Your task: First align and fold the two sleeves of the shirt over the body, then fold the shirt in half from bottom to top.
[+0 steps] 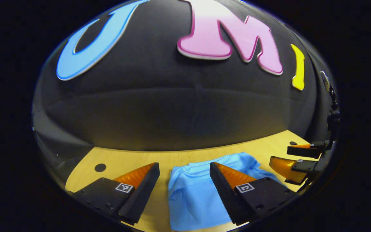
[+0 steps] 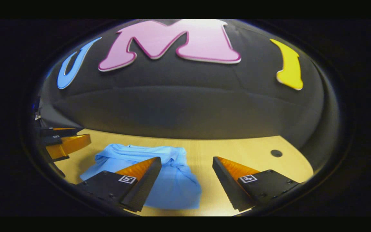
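Well, the light blue shirt (image 1: 201, 190) lies bunched and wrinkled on the pale wooden table (image 1: 124, 159), low in the frame in both views. In the left gripper view it sits bottom centre, and the left gripper (image 1: 184, 169) hangs over it with its jaws wide apart and gripping nothing; one finger is above bare wood at lower left, the other overlaps the cloth at lower right. Toward the right edge of that view the other gripper shows, also parted, near the shirt's far side.

In the right gripper view the shirt (image 2: 169, 180) sits lower left of centre. The right gripper (image 2: 187, 161) is spread open too and holds nothing, one finger in front of the cloth, the other over bare table (image 2: 243, 149). The left gripper (image 2: 74, 138) peeks in at the left edge.

Each finger carries a small square black-and-white marker; I can read no words on them. A dark round hole (image 2: 276, 153) breaks the tabletop at right, another (image 1: 100, 167) at lower left in the left gripper view. Behind the table's far edge rises the black cloth wall (image 2: 185, 106). Open wood lies right of the shirt.
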`<state>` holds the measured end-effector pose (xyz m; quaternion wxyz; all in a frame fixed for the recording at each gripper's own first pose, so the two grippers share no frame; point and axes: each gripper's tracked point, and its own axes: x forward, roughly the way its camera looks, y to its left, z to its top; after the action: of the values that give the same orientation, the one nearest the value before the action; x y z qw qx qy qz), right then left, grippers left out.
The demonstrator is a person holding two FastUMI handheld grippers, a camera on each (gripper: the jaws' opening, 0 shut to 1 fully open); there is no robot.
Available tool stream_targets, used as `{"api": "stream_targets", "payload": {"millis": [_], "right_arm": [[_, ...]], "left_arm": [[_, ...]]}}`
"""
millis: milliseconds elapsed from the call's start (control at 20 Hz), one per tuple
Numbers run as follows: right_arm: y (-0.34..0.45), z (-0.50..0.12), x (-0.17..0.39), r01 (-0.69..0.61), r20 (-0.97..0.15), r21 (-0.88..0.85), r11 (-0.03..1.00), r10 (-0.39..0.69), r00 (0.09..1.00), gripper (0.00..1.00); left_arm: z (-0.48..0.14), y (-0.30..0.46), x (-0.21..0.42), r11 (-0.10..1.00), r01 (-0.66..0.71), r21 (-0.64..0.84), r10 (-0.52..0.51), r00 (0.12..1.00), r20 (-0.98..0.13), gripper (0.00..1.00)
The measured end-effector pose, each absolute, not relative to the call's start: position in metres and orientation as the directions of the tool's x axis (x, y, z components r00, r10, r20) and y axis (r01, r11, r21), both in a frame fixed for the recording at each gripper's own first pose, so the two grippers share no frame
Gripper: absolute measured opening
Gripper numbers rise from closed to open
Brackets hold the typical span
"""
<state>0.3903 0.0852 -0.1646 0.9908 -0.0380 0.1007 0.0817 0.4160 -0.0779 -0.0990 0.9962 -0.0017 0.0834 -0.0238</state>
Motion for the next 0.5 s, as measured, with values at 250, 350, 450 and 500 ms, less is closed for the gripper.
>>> {"api": "stream_targets", "payload": {"millis": [250, 350, 450, 500], "right_arm": [[0.069, -0.100, 0.299, -0.142, -0.114, -0.127, 0.982, 0.128, 0.985, 0.99], [0.066, -0.076, 0.251, -0.138, -0.087, -0.104, 0.985, 0.129, 0.988, 1.00], [0.067, -0.053, 0.205, -0.143, -0.048, -0.106, 0.984, 0.138, 0.989, 0.99], [0.066, -0.043, 0.181, -0.147, -0.029, -0.113, 0.983, 0.145, 0.989, 0.99]], "left_arm": [[-0.051, -0.074, 0.298, 0.999, 0.041, 0.009, -0.040, 0.996, -0.076, 0.99], [-0.032, -0.072, 0.251, 0.999, 0.043, -0.013, -0.043, 0.998, -0.045, 1.00], [-0.012, -0.070, 0.198, 0.998, 0.046, -0.032, -0.046, 0.999, -0.008, 1.00], [-0.003, -0.070, 0.174, 0.998, 0.048, -0.034, -0.047, 0.999, 0.012, 0.99]]}}
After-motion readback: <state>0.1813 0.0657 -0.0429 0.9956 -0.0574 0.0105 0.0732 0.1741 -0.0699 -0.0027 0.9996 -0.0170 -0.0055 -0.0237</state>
